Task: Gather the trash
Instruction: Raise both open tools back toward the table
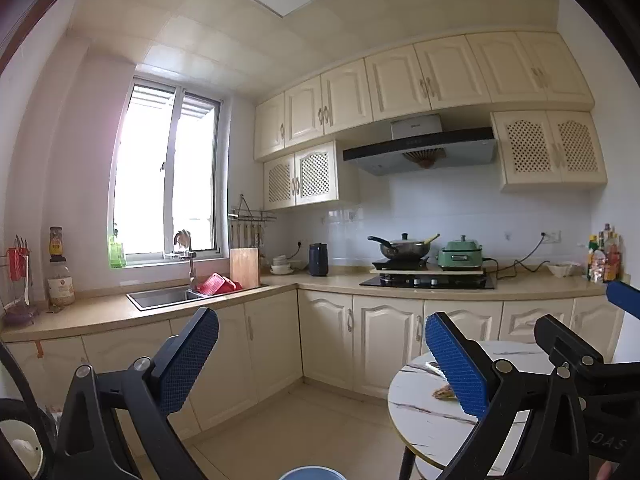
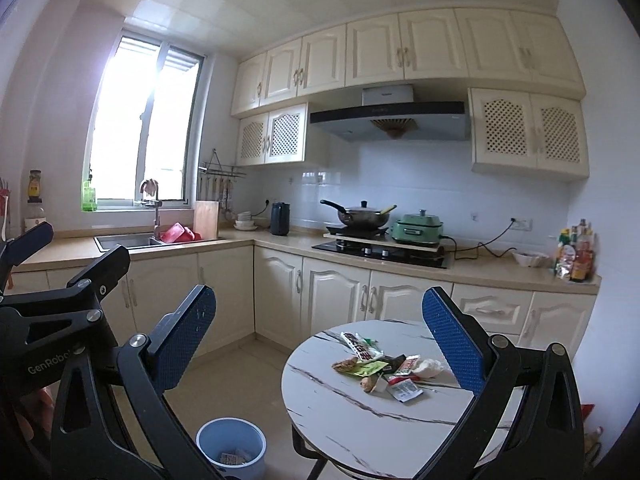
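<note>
Left tongs and right tongs both gaping wide, gripping nothing. Wrappers lying on round table between right tongs' fingers; bin sitting below.

Home kitchen: sink, stove (range hood above)

I'm seeing my left gripper showing black linkage arms, silver pivot screws and blue dimpled pads. At nine o'clock from my right gripper, white "GenRobo" lettering is showing on black.
</note>
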The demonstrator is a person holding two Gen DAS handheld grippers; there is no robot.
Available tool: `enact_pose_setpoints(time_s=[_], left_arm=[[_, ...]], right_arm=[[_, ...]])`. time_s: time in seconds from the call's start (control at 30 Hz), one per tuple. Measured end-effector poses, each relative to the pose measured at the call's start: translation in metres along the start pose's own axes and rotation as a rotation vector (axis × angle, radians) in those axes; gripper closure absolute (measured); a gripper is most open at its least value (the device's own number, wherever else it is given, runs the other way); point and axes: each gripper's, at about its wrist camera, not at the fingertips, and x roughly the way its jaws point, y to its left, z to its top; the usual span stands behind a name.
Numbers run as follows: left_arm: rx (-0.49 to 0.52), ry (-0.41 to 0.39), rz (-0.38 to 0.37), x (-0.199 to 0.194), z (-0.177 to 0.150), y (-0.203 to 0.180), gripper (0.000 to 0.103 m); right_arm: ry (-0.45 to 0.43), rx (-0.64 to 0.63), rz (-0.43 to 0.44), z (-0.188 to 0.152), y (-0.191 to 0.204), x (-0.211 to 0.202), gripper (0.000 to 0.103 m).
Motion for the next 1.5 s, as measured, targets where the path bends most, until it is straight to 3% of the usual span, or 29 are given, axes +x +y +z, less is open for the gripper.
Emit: enact_pose_setpoints(time_s=[0.53,0.87,1.07,1.33,1.5], left_arm=[[0.014,-0.005,0.01,0.021,0.057,0.0,0.001],[0.03,0.014,-0.013,0.043,0.076,-0.007,0.001],[0.056,0.149,-0.086,0.096,0.064,-0.037,0.001],[0.068,0.464,-0.267,0.194,0.04,-0.092,0.001],[0.105,0.543,-0.333,0.242,0.047,-0.125,0.001]], right_arm=[[0.015,0.004,-0.006,-0.002,-0.002,0.0,0.0],[0.031,0.013,-0.011,-0.009,-0.008,0.007,0.0],[0.121,0.039,-0.029,-0.039,-0.026,0.039,0.0],[0.345,0.117,-0.06,-0.111,-0.078,0.103,0.0],[0.425,0.183,-0.101,-0.142,-0.115,0.129,0.0]])
